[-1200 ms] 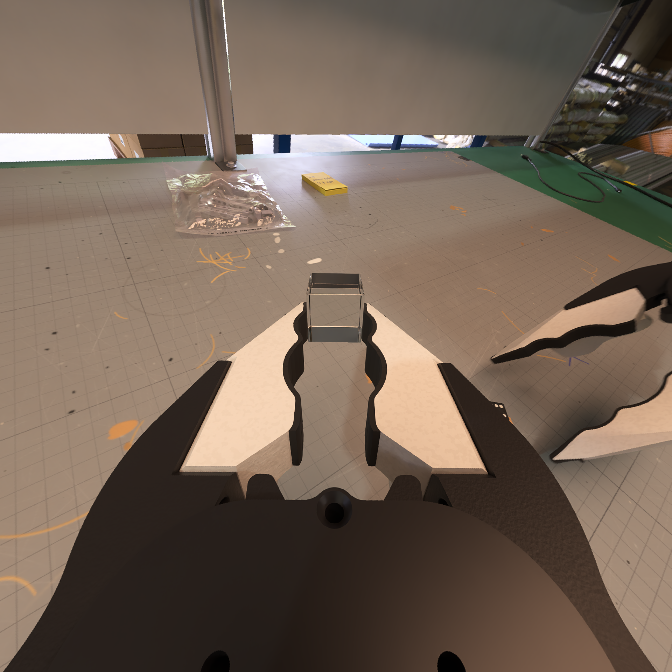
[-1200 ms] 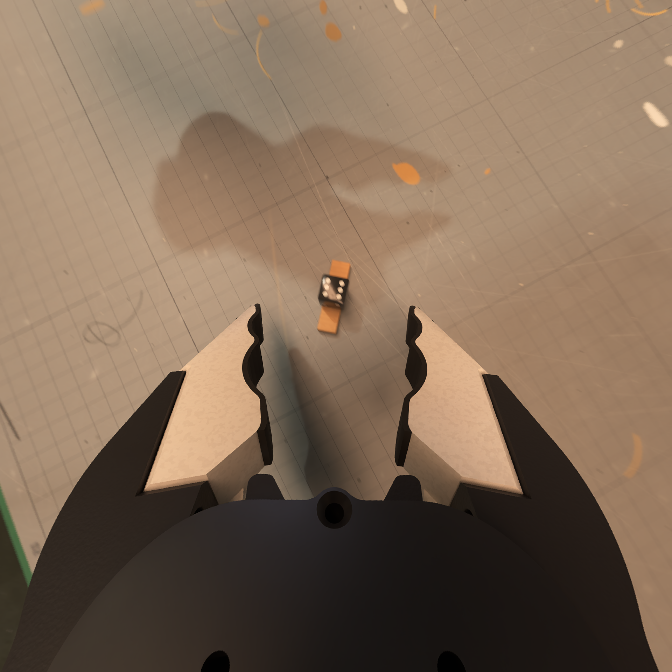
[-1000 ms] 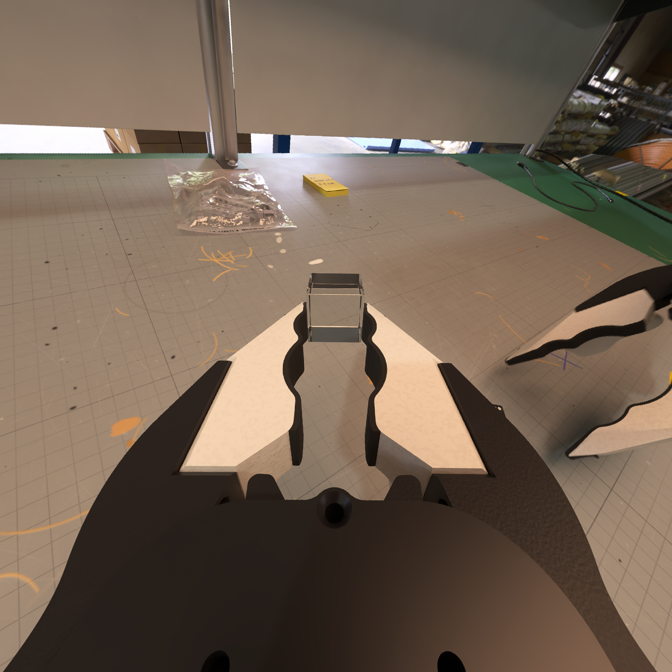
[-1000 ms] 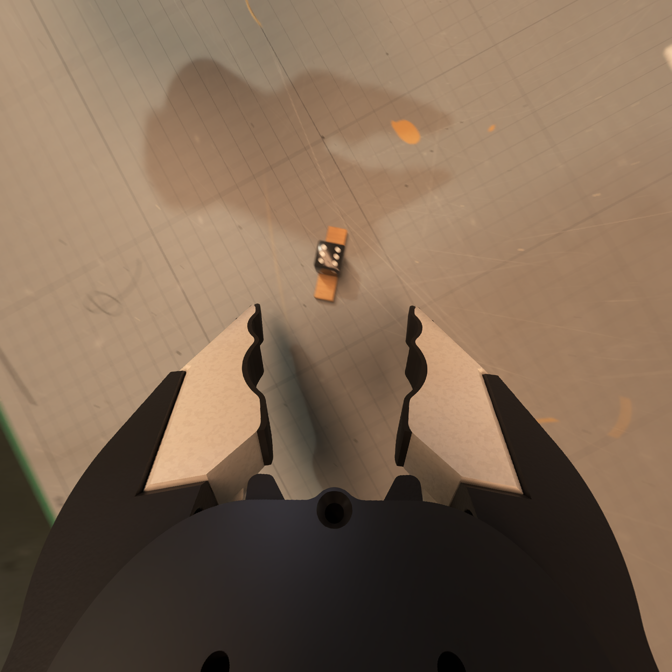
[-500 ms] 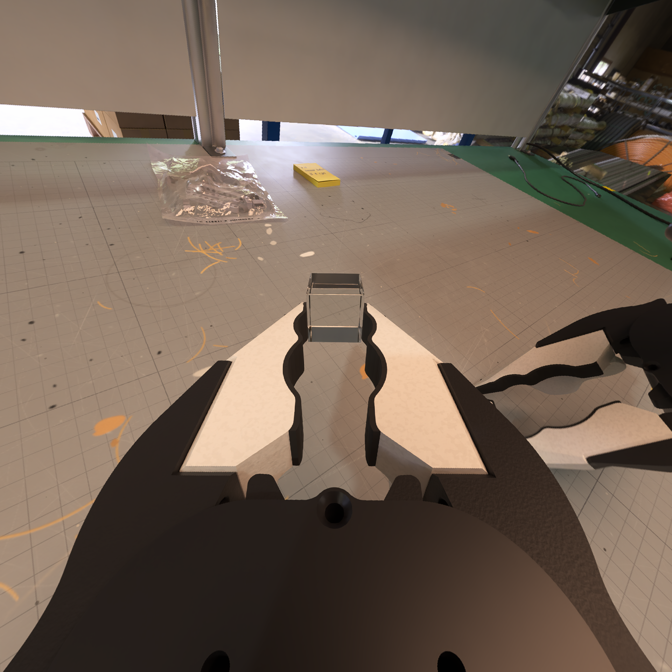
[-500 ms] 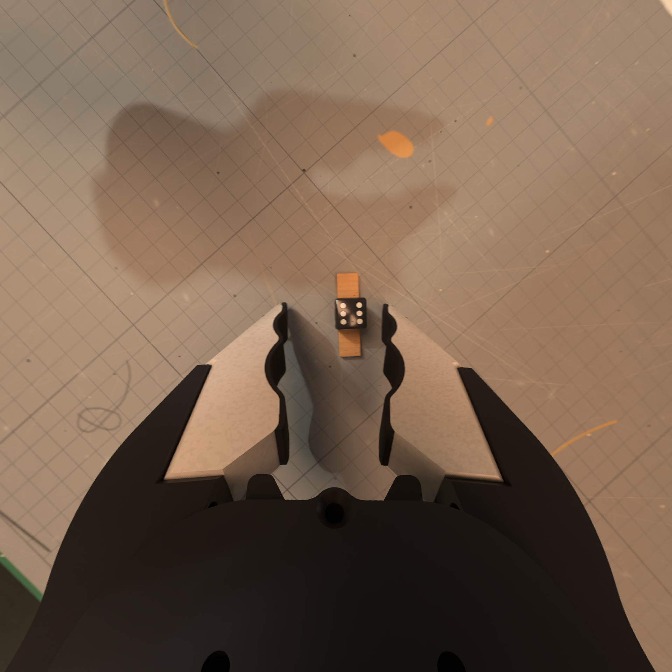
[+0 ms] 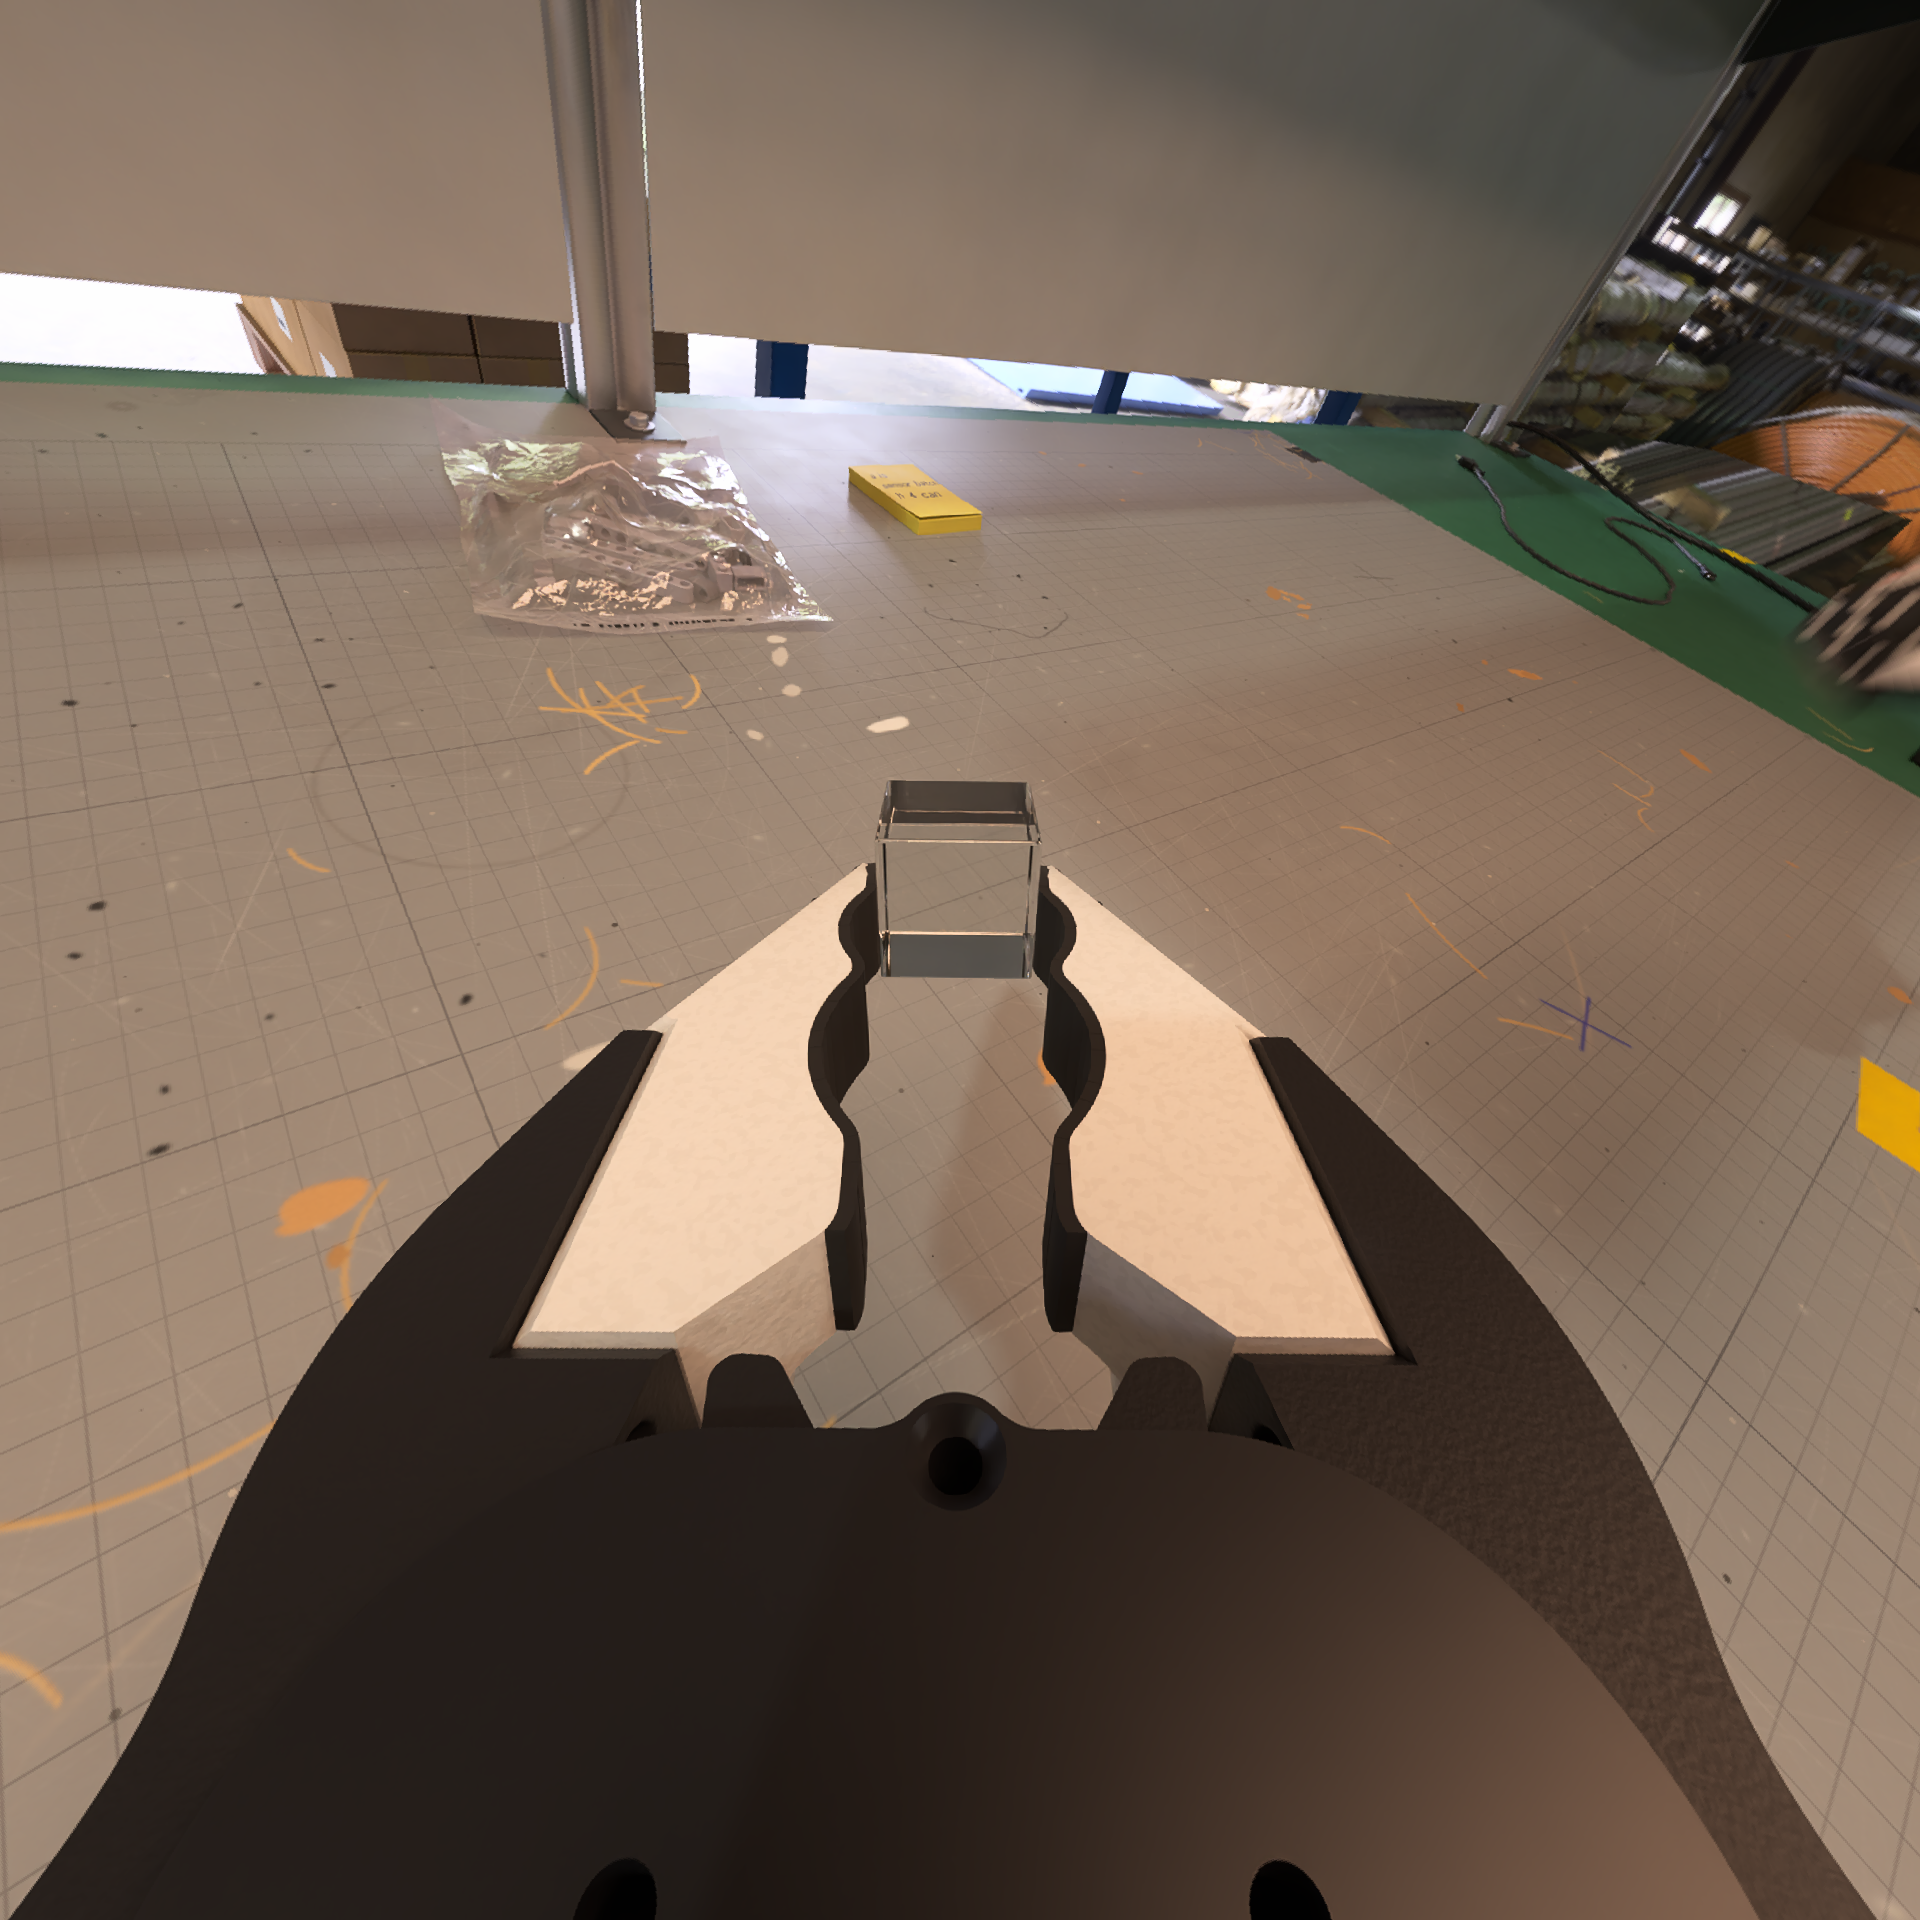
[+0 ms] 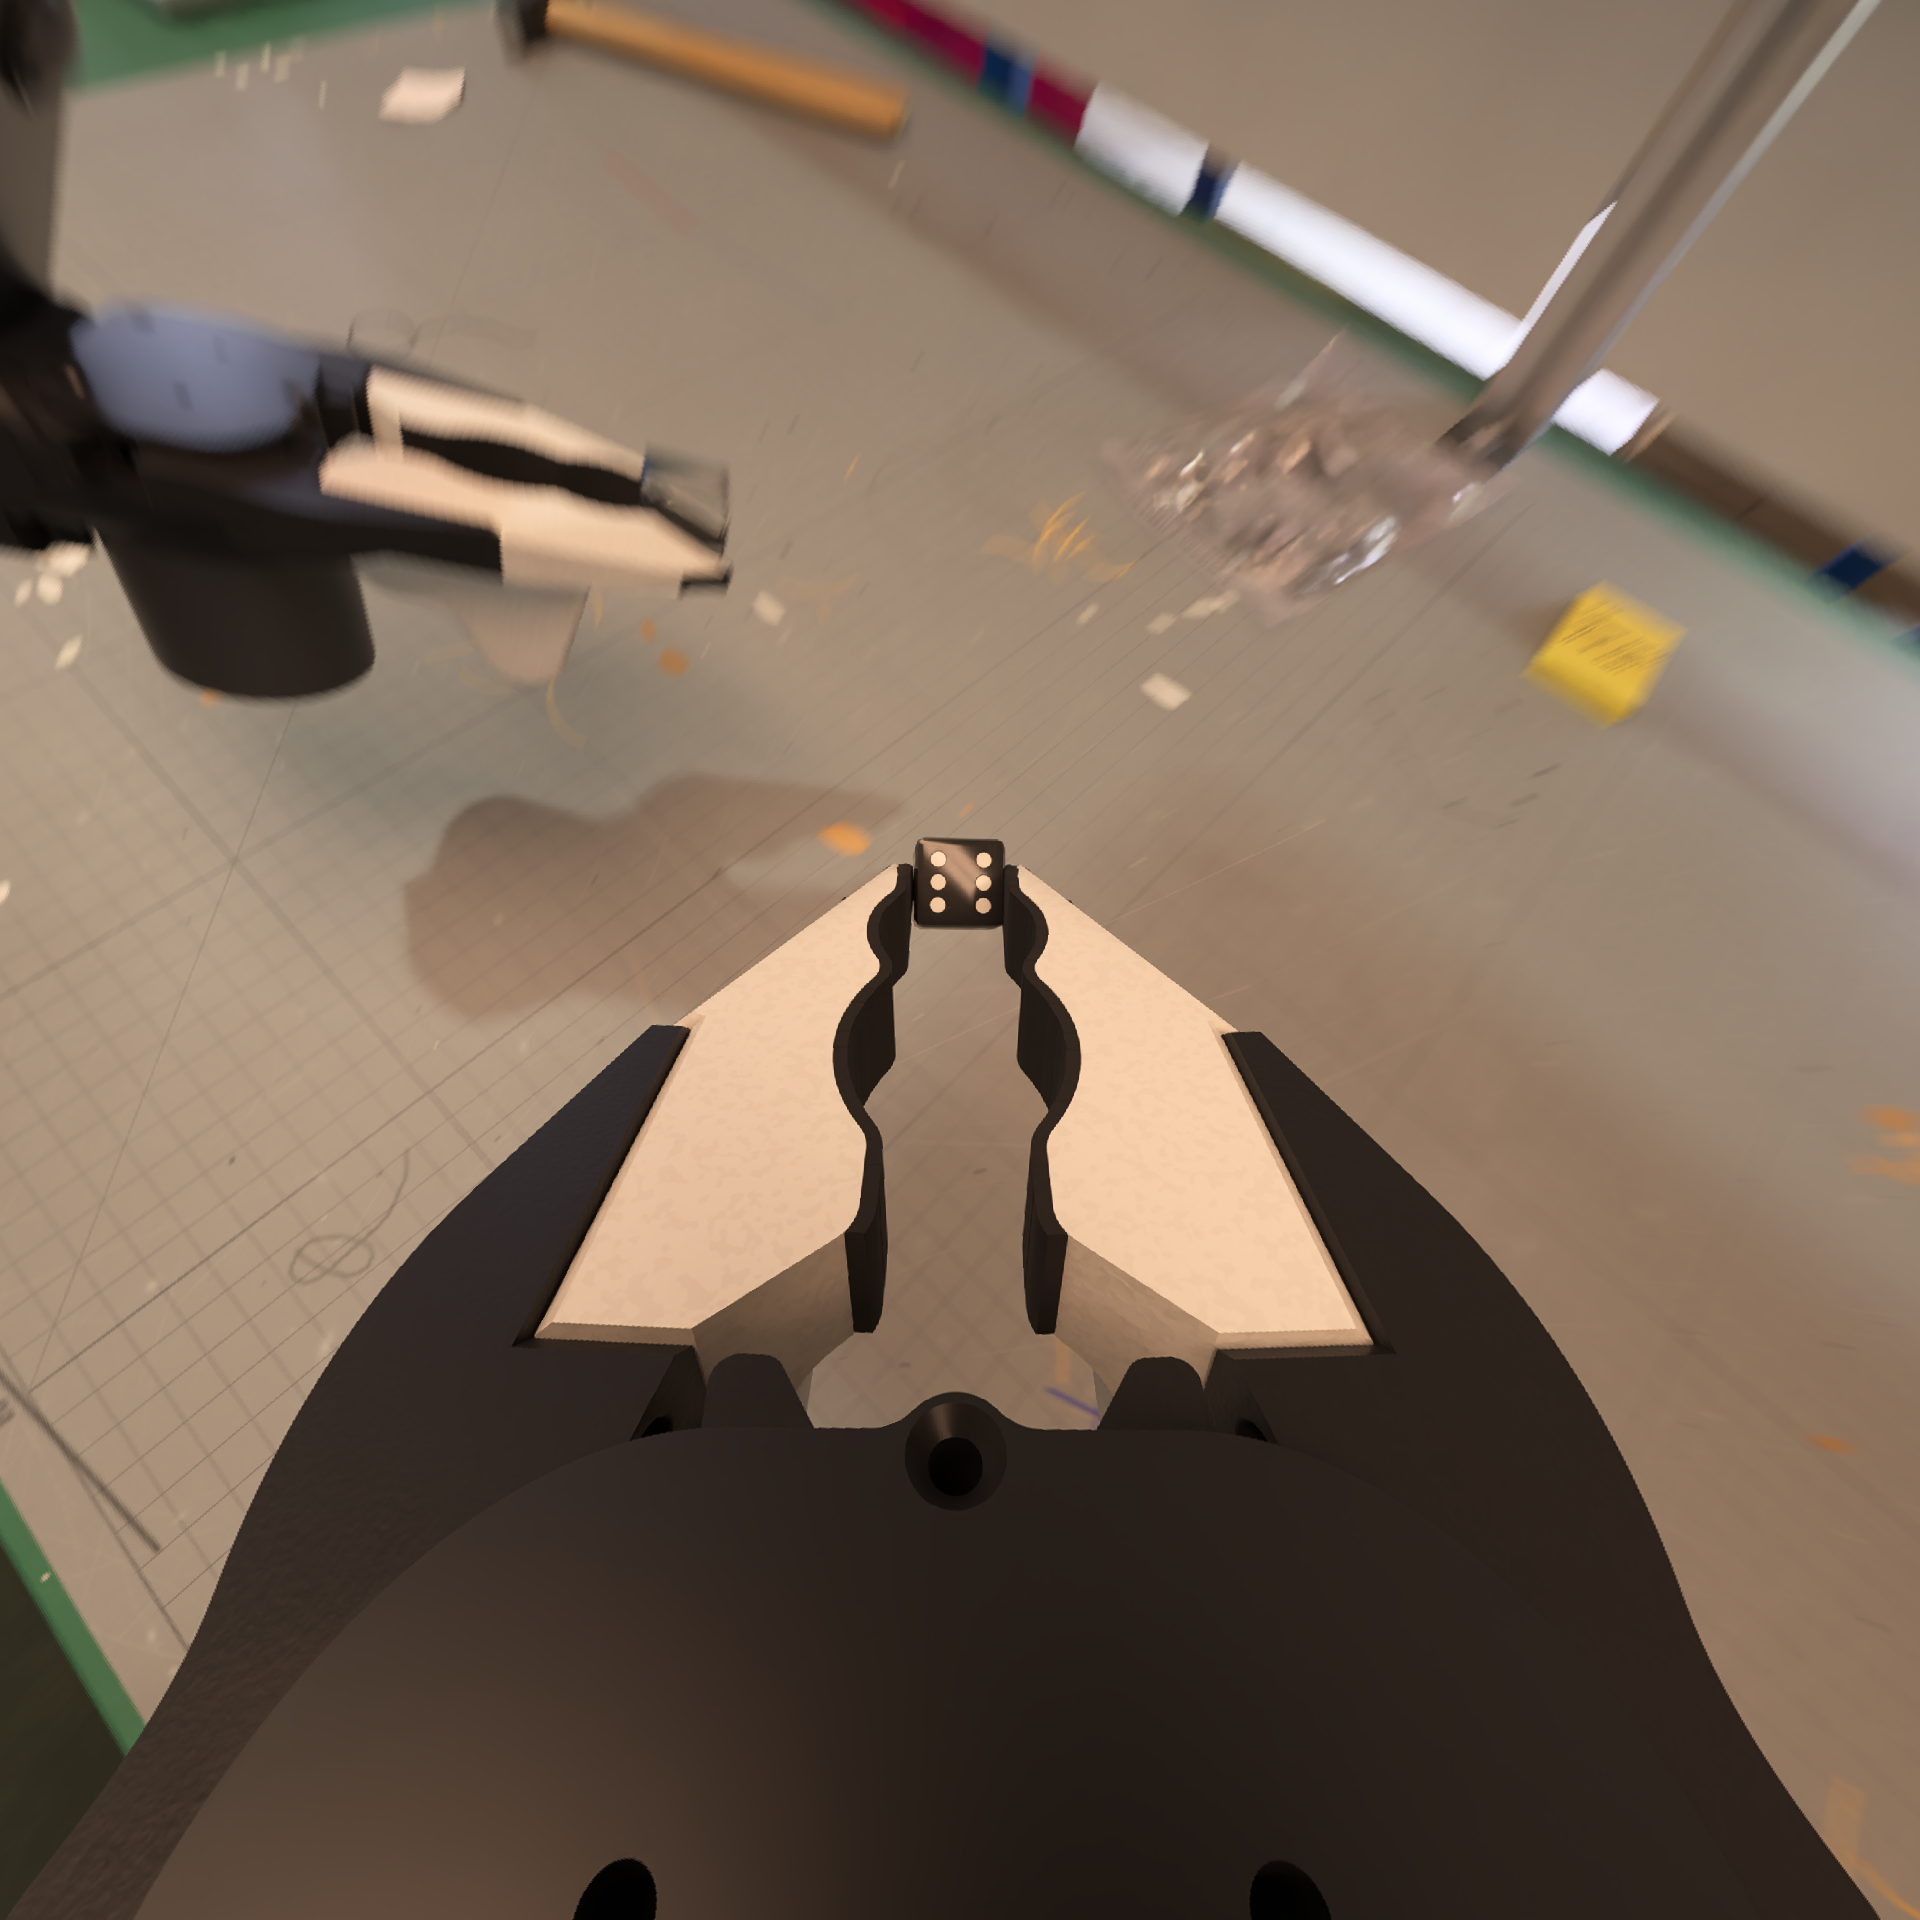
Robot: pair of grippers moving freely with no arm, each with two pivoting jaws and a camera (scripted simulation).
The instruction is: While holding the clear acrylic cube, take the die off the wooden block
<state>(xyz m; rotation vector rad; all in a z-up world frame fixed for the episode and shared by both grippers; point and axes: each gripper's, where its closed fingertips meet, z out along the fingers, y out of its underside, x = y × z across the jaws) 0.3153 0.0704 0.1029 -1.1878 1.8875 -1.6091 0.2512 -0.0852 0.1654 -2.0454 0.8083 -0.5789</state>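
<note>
My left gripper [image 7: 956, 920] is shut on the clear acrylic cube [image 7: 956, 883] and holds it above the grey cutting mat [image 7: 312, 935]. My right gripper [image 8: 958, 896] is shut on the black die [image 8: 958, 881], white pips facing me, lifted well above the mat. The wooden block does not show in the right wrist view. A flat yellow-orange piece [image 7: 1889, 1114] lies on the mat at the right edge of the left wrist view; I cannot tell if it is the block. The left gripper [image 8: 707, 530] with the cube shows blurred at the upper left.
A clear plastic bag of parts [image 7: 613, 551] lies by a metal post [image 7: 603, 208] at the back, with a yellow box [image 7: 914, 499] to its right. A black cable [image 7: 1600, 551] lies on the green border. A wooden-handled hammer [image 8: 717, 62] lies far off.
My right gripper closed on the die, lifted it off the wooden block and tilted up, so the block left its view. My left gripper kept the cube and barely moved.
</note>
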